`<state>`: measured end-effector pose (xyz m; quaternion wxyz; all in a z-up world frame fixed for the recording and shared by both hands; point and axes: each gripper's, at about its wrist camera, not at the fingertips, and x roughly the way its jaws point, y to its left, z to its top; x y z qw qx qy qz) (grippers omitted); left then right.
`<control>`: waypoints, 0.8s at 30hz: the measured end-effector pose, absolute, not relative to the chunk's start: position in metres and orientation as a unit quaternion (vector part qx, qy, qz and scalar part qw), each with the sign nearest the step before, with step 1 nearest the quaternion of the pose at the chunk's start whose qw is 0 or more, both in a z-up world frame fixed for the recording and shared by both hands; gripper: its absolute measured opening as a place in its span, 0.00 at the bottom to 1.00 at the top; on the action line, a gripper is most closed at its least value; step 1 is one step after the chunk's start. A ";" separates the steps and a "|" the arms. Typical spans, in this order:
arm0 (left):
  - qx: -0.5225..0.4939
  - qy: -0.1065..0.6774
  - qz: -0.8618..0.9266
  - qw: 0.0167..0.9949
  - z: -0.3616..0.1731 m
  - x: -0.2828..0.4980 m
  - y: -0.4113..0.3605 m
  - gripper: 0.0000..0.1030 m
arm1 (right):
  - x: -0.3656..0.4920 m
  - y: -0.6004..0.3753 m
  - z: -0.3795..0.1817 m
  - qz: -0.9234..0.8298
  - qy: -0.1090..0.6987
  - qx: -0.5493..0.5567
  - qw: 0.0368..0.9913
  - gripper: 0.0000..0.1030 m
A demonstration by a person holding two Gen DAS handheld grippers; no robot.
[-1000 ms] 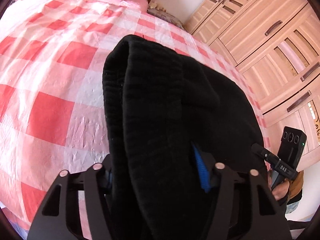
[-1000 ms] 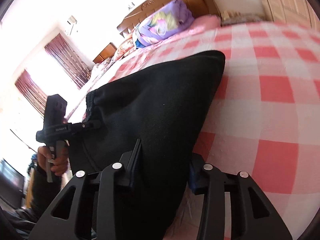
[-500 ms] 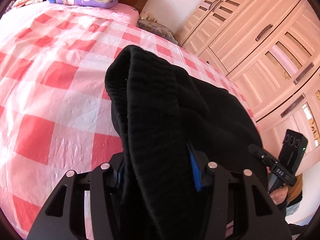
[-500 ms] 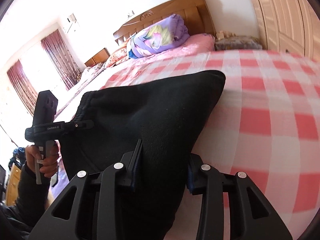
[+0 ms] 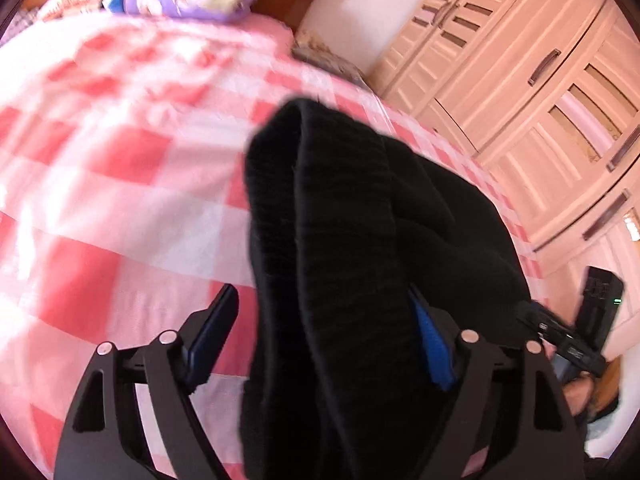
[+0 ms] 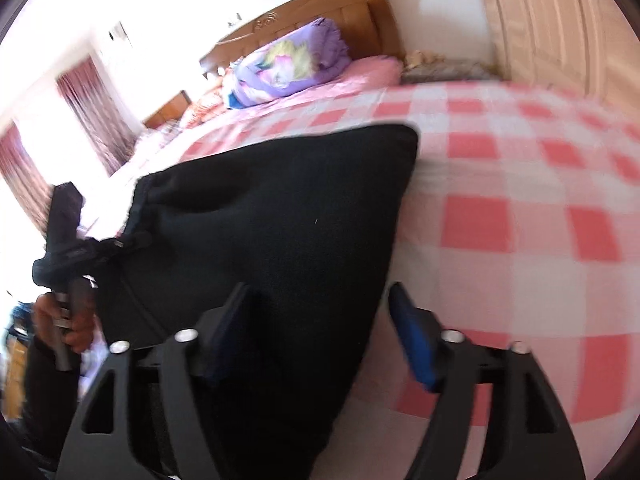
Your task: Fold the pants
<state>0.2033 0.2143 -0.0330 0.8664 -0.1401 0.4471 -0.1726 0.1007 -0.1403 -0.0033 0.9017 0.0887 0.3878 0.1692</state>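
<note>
Folded black pants (image 5: 360,220) lie on the pink checked bed sheet (image 5: 100,200). My left gripper (image 5: 320,296) straddles the ribbed end; its jaws are opening, the left finger (image 5: 212,336) stands clear of the cloth and the blue pad (image 5: 434,352) sits beside it. In the right wrist view the pants (image 6: 280,208) taper to a corner at the far right. My right gripper (image 6: 316,292) is over their near edge, its jaws opening. Its right finger (image 6: 414,344) is off the fabric over the bare sheet (image 6: 520,220).
A pale wooden wardrobe (image 5: 540,100) lines the bed's right side. A purple quilt bundle (image 6: 292,68) lies against the wooden headboard (image 6: 320,12). Dark red curtains (image 6: 92,112) hang at the far left. A person's hand (image 6: 72,320) holds the left gripper's handle.
Both grippers' jaws have spread apart and let go of the black pants, which now rest loose between the fingers. Both views have tipped slightly.
</note>
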 end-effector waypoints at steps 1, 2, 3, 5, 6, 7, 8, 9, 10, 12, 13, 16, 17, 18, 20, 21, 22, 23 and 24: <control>-0.125 0.441 -0.149 0.876 -0.026 0.199 0.214 0.84 | 0.095 -0.140 0.003 0.159 0.379 0.075 0.909 0.73; -0.101 0.419 -0.110 0.896 -0.014 0.187 0.212 0.87 | 0.090 -0.139 0.008 0.148 0.370 0.061 0.915 0.79; -0.088 0.402 -0.089 0.907 -0.004 0.179 0.210 0.88 | 0.080 -0.136 0.016 0.136 0.353 0.040 0.925 0.85; -0.043 0.340 -0.056 0.938 0.021 0.150 0.191 0.89 | 0.065 -0.127 0.027 0.147 0.327 0.015 0.933 0.88; -0.029 0.324 -0.058 0.944 0.027 0.143 0.184 0.92 | 0.061 -0.121 0.028 0.154 0.324 0.006 0.933 0.88; -0.012 0.312 -0.066 0.948 0.032 0.137 0.173 0.92 | 0.057 -0.111 0.029 0.165 0.322 -0.008 0.932 0.88; 0.008 0.301 -0.071 0.951 0.036 0.132 0.161 0.92 | 0.055 -0.101 0.028 0.175 0.320 -0.024 0.931 0.88; 0.022 0.296 -0.073 0.952 0.036 0.132 0.152 0.93 | 0.053 -0.092 0.025 0.181 0.319 -0.041 0.929 0.88; 0.035 0.301 -0.078 0.950 0.033 0.135 0.144 0.93 | 0.053 -0.086 0.021 0.181 0.319 -0.053 0.929 0.88; 0.045 0.327 -0.080 0.940 0.015 0.146 0.138 0.93 | 0.055 -0.076 0.007 0.178 0.331 -0.072 0.924 0.88; 0.039 0.344 -0.078 0.935 0.003 0.154 0.141 0.93 | 0.053 -0.075 0.002 0.180 0.333 -0.066 0.923 0.88; 0.030 0.371 -0.063 0.926 -0.023 0.165 0.152 0.95 | 0.053 -0.080 -0.007 0.188 0.330 -0.049 0.924 0.89; 0.015 0.373 -0.070 0.925 -0.030 0.166 0.158 0.98 | 0.054 -0.082 -0.010 0.193 0.330 -0.047 0.923 0.89; -0.012 0.377 -0.080 0.923 -0.036 0.166 0.165 0.99 | 0.055 -0.083 -0.012 0.196 0.330 -0.041 0.922 0.90; -0.053 0.390 -0.097 0.914 -0.043 0.168 0.176 0.99 | 0.056 -0.085 -0.013 0.200 0.332 -0.029 0.921 0.90; -0.055 0.390 -0.100 0.914 -0.045 0.168 0.177 0.99 | 0.056 -0.085 -0.014 0.201 0.331 -0.026 0.921 0.91; -0.053 0.389 -0.100 0.914 -0.045 0.168 0.175 0.99 | 0.056 -0.085 -0.014 0.201 0.330 -0.027 0.922 0.91; -0.051 0.390 -0.098 0.914 -0.045 0.168 0.175 0.99 | 0.056 -0.085 -0.014 0.203 0.329 -0.027 0.922 0.91; -0.050 0.391 -0.099 0.914 -0.045 0.168 0.174 0.99 | 0.054 -0.085 -0.015 0.204 0.328 -0.026 0.922 0.91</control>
